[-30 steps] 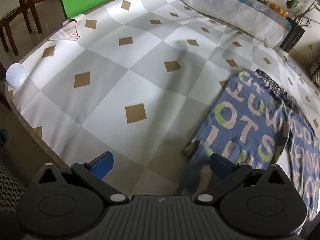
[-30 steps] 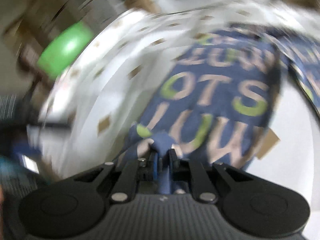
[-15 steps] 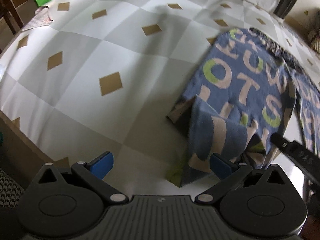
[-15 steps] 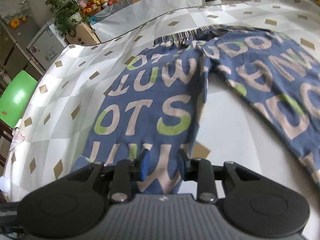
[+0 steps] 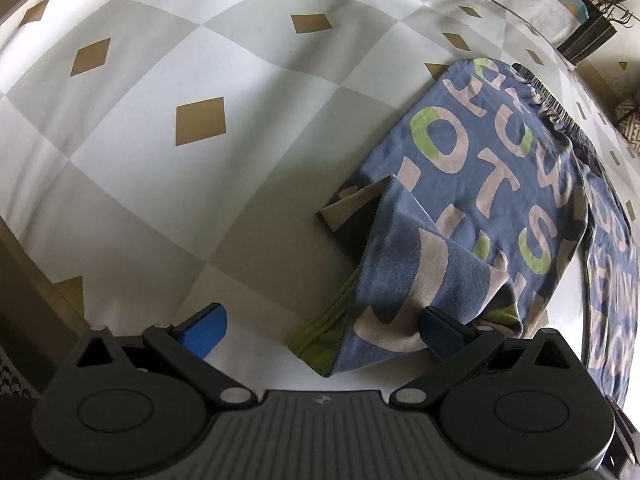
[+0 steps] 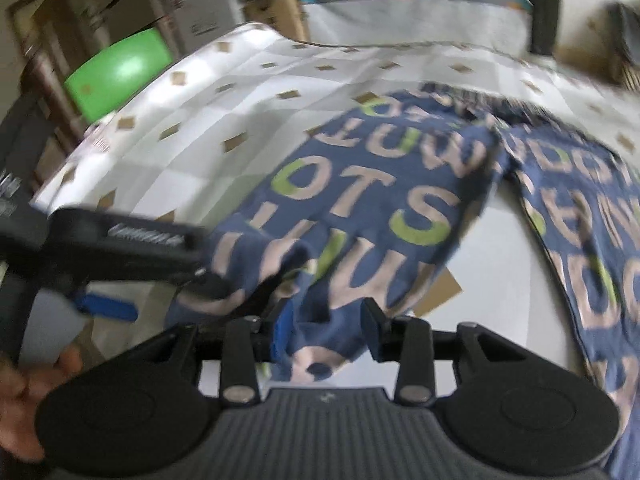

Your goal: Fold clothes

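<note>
Surroundings: green chair [image 6: 120, 76] beyond checked tablecloth [image 5: 160, 160].
Pants [image 5: 500, 184]: flat on cloth, waistband far, cuff bunched near.
Left gripper [image 5: 320, 330]: jaws spread, empty.
Right gripper [image 6: 326, 332]: just opening, cuff loose between.

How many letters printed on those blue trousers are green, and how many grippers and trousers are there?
Green letters on the blue trousers, left-wrist view: 4
Trousers: 1
Grippers: 2, left gripper and right gripper
Total: 7
</note>
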Action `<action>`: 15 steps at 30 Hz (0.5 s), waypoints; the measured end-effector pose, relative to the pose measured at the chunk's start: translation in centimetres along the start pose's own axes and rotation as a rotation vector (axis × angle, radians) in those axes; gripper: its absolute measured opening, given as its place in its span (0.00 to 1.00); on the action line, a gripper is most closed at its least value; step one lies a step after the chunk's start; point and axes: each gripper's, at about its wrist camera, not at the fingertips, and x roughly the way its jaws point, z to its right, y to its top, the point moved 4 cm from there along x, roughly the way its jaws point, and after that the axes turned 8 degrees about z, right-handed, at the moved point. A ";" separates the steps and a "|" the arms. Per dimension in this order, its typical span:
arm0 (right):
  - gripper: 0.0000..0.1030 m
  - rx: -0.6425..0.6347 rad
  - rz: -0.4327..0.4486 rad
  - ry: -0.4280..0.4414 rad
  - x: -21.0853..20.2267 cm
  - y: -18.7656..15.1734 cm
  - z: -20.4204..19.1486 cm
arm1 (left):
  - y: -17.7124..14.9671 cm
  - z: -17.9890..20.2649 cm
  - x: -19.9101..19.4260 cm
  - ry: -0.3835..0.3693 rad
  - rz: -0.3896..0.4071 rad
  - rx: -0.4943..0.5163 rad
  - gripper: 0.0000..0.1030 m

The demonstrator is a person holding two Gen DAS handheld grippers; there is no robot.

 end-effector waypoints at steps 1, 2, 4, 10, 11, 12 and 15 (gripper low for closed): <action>0.34 -0.031 0.010 0.008 -0.2 0.0 -0.6 | 0.0 0.1 0.1 -0.007 0.000 -0.007 1.00; 0.34 -0.057 0.017 0.020 -0.3 0.1 -1.1 | 0.1 0.1 0.2 -0.019 0.000 -0.016 1.00; 0.33 -0.128 0.038 0.026 -0.5 0.1 -2.3 | 0.4 0.3 0.4 -0.034 -0.001 -0.031 1.00; 0.33 -0.250 0.018 0.104 -0.1 -0.8 -4.5 | 1.6 0.7 0.9 -0.080 -0.024 -0.075 1.00; 0.33 -0.262 0.011 0.119 0.1 -0.9 -4.8 | 1.7 0.7 0.8 -0.090 -0.029 -0.084 1.00; 0.33 -0.274 0.003 0.133 0.3 -1.1 -5.0 | 1.8 0.7 0.6 -0.099 -0.029 -0.087 1.00; 0.33 -0.309 -0.017 0.151 1.2 -1.4 -5.5 | 1.9 0.9 0.3 -0.113 -0.036 -0.071 1.00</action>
